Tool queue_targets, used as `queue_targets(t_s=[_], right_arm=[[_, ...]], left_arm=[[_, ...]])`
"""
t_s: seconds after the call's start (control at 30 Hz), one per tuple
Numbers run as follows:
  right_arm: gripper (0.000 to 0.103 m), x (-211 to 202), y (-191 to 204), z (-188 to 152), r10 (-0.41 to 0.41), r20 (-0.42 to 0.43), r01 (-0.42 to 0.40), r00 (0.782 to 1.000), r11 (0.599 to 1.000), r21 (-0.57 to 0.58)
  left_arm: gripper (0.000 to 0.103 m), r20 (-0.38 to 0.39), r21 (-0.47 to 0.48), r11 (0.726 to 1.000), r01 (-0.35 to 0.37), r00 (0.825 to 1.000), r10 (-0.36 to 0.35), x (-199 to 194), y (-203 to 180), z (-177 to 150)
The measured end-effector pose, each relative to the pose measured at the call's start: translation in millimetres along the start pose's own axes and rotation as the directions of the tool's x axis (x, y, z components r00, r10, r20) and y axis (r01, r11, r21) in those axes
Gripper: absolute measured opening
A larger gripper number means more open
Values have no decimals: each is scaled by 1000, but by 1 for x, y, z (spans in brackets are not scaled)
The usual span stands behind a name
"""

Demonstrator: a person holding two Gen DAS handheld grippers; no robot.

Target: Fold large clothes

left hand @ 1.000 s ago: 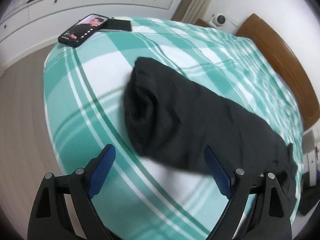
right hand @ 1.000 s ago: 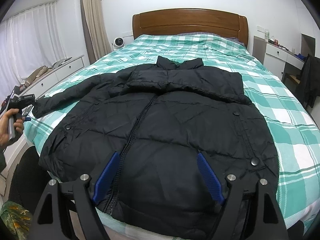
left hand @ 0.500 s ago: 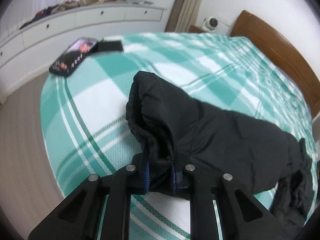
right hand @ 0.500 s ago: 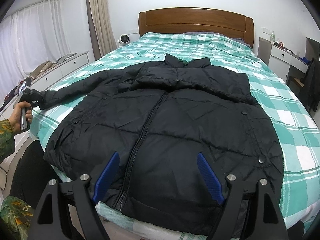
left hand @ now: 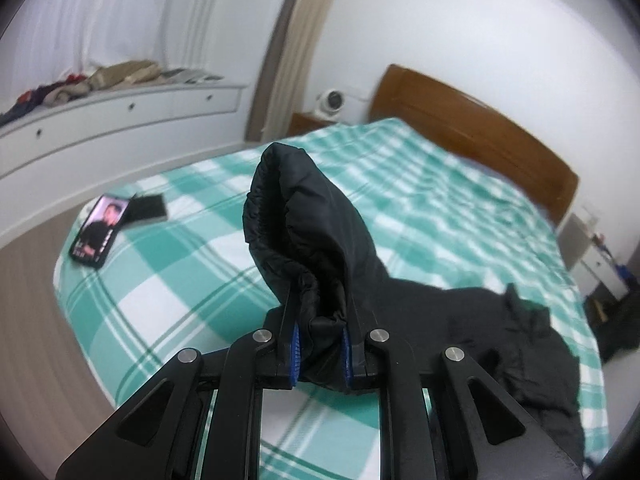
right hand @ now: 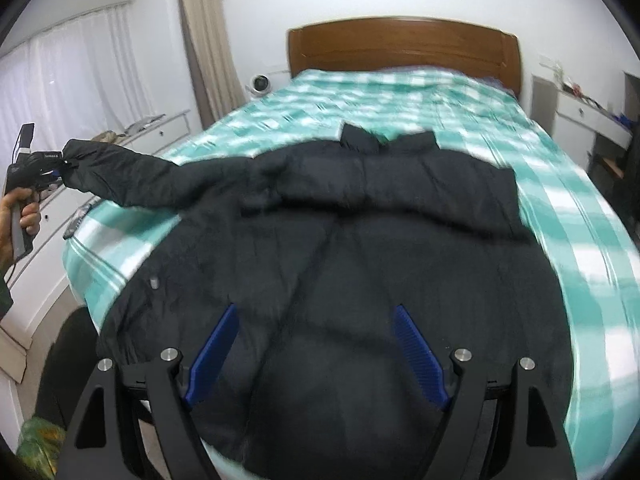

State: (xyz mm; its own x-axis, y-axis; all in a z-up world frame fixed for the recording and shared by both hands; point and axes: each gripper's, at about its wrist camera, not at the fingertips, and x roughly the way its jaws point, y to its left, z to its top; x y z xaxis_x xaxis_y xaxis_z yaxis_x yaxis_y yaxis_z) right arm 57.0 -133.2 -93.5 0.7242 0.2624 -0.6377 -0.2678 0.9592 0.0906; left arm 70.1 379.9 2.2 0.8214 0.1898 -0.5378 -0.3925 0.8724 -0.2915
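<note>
The left gripper [left hand: 319, 350] is seen clenched on the cuff [left hand: 296, 240] of the jacket's sleeve [right hand: 120, 176], the gathered edge being pinched between the blue pads [left hand: 295, 350]. The cuff is raised above the bed [left hand: 180, 280], its mouth standing up in front of the lens, and the rest of the sleeve is draped down to the right onto the jacket [right hand: 340, 280].

The step in hand is judged to be the folding of this sleeve across the body. It is best done with the grip held firm on the cuff, since padded fabric is likely to slip from a shallow pinch, and with the cuff carried high enough that the sleeve is not dragged across the front. The cuff should be laid flat over the chest, the crease falling along the shoulder line.

The right gripper [right hand: 316, 352] is held released, its jaws spread wide, above the lower front of the jacket, near the hem; whether cloth is touched there cannot be told. It could be used to press the body down so that the jacket is not pulled sideways.

The jacket is spread front-up on the checked bed, collar [right hand: 384, 140] toward the headboard [right hand: 404, 48]. A phone [left hand: 100, 236] and a dark flat item [left hand: 148, 208] lie near the bed's corner, well apart from the sleeve. Beyond are white drawers [left hand: 120, 120] with piled clothes.
</note>
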Motion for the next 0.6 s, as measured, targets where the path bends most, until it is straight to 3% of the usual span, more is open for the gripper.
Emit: queue_targets(t_s=[0.2, 0.3, 0.37, 0.47, 0.6], right_arm=[[82, 37, 12, 84, 67, 58, -62, 996, 994, -90], [81, 75, 32, 124, 103, 59, -93, 993, 983, -159], [80, 108, 43, 143, 132, 27, -125, 991, 979, -163], [67, 164, 54, 159, 146, -40, -150, 988, 981, -127], [63, 246, 67, 149, 122, -184, -141, 975, 986, -92]], left_arm=[[14, 12, 39, 998, 56, 998, -57, -20, -15, 0], [14, 8, 48, 996, 72, 997, -73, -22, -17, -4], [14, 5, 59, 995, 79, 997, -79, -25, -20, -8], [14, 7, 72, 994, 83, 996, -84, -29, -21, -14], [14, 10, 96, 991, 95, 995, -97, -37, -26, -19]])
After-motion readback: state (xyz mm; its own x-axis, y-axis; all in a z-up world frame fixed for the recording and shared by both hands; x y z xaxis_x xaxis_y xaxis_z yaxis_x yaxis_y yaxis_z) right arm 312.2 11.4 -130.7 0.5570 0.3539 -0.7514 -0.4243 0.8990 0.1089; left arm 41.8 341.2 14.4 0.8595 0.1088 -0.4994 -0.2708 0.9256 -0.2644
